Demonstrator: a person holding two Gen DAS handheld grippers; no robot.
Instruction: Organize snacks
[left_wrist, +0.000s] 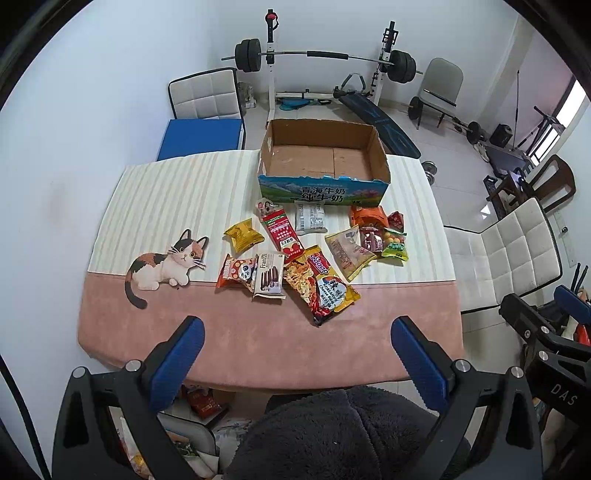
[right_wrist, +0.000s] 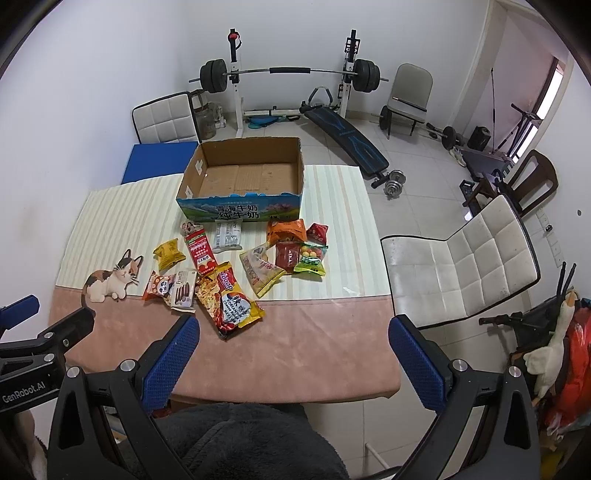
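Several snack packets lie in the middle of the table (left_wrist: 147, 332): a big yellow-red noodle packet (left_wrist: 321, 284) (right_wrist: 231, 299), a red upright pack (left_wrist: 282, 232), a small yellow bag (left_wrist: 243, 234), a Franzzi biscuit pack (left_wrist: 269, 278), a green candy bag (left_wrist: 395, 245) (right_wrist: 312, 260). An empty open cardboard box (left_wrist: 380, 155) (right_wrist: 303, 162) stands behind them. My left gripper (left_wrist: 297, 325) is open and empty above the table's near edge. My right gripper (right_wrist: 293, 323) is open and empty, also at the near edge, to the right.
A cat figure (left_wrist: 162, 266) is printed on the tablecloth at the left. White chairs stand at the right (left_wrist: 506, 251) and behind the table (left_wrist: 203, 94). A barbell rack (left_wrist: 325, 55) and weights are on the floor behind.
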